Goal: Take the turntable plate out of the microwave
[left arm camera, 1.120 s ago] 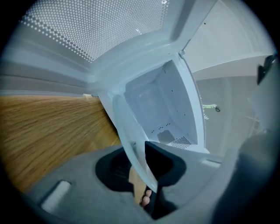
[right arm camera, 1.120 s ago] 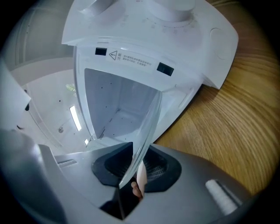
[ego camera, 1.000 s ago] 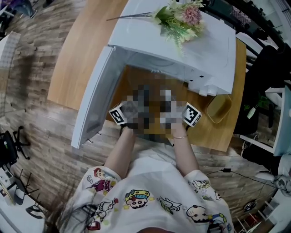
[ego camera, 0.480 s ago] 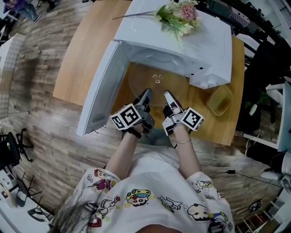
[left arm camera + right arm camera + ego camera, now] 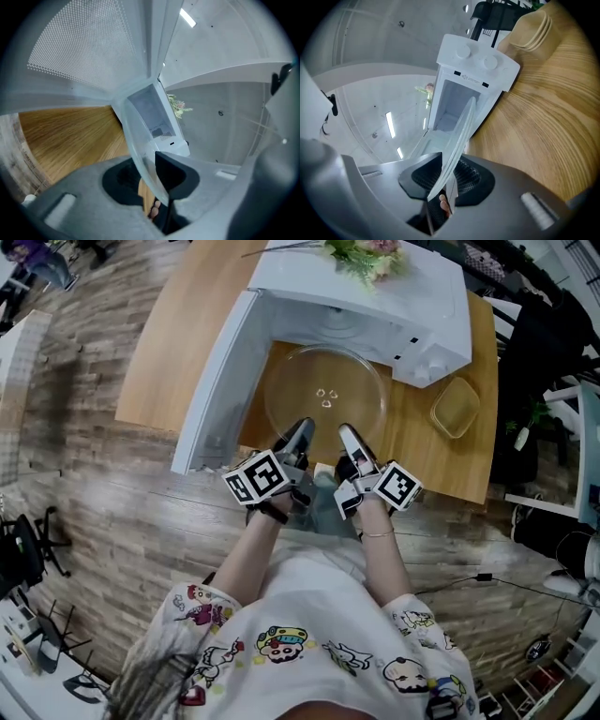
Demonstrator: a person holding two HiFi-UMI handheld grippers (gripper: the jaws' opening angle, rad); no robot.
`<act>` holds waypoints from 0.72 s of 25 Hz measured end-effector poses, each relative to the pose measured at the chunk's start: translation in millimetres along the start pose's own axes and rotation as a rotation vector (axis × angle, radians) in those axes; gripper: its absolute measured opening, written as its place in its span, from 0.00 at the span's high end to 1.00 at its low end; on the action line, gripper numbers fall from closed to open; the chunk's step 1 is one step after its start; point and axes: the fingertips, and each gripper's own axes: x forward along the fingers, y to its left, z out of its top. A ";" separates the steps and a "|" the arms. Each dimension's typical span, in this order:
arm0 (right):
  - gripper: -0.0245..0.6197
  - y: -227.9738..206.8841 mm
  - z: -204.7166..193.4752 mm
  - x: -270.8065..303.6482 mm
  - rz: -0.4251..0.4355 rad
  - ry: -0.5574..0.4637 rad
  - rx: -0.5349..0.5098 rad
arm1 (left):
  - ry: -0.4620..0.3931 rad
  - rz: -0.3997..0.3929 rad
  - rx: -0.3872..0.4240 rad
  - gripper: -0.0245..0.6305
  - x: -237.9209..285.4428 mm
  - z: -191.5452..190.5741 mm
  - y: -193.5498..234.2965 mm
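The clear glass turntable plate [image 5: 325, 381] hangs level over the wooden table [image 5: 178, 324], just in front of the open white microwave [image 5: 394, 306]. Both grippers hold its near rim side by side. My left gripper [image 5: 298, 442] is shut on the rim left of centre, and my right gripper [image 5: 349, 444] is shut on it right of centre. In the left gripper view the plate's edge [image 5: 140, 140] runs between the dark pads of the left gripper [image 5: 147, 176]. The right gripper view shows the rim [image 5: 461, 126] pinched in the right gripper [image 5: 443, 180], with the microwave [image 5: 478, 70] beyond.
The microwave door [image 5: 220, 381] stands swung open on the left, beside the plate. A small yellowish container [image 5: 455, 407] sits on the table to the right of the microwave. Artificial flowers [image 5: 366, 254] lie on top of it. Wood-pattern floor surrounds the table.
The plate has come out of the microwave cavity toward the person, carried by both grippers, which drew back together and rose slightly. Most of the plate now shows outside the opening.
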 end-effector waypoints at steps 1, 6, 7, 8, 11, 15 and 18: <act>0.82 2.3 -4.2 -4.8 -0.004 -0.005 -0.004 | 0.007 -0.005 0.001 0.85 -5.9 -2.2 -1.8; 0.82 22.5 -22.7 -26.5 0.019 -0.036 -0.014 | 0.035 -0.027 0.019 0.85 -33.7 -14.2 -8.1; 0.82 27.9 -26.5 -30.6 0.023 -0.044 -0.014 | 0.042 -0.037 0.022 0.85 -39.2 -16.0 -11.5; 0.82 32.6 -30.4 -34.9 0.025 -0.051 -0.016 | 0.049 -0.049 0.023 0.85 -44.7 -17.7 -15.8; 0.82 43.4 -41.7 -48.0 0.025 -0.068 -0.025 | 0.069 -0.073 0.027 0.85 -60.9 -23.3 -25.0; 0.82 53.3 -55.3 -64.6 0.024 -0.086 -0.030 | 0.093 -0.086 0.043 0.85 -80.0 -31.9 -30.6; 0.82 61.6 -64.3 -75.7 0.027 -0.095 -0.040 | 0.106 -0.098 0.049 0.85 -93.7 -38.8 -34.7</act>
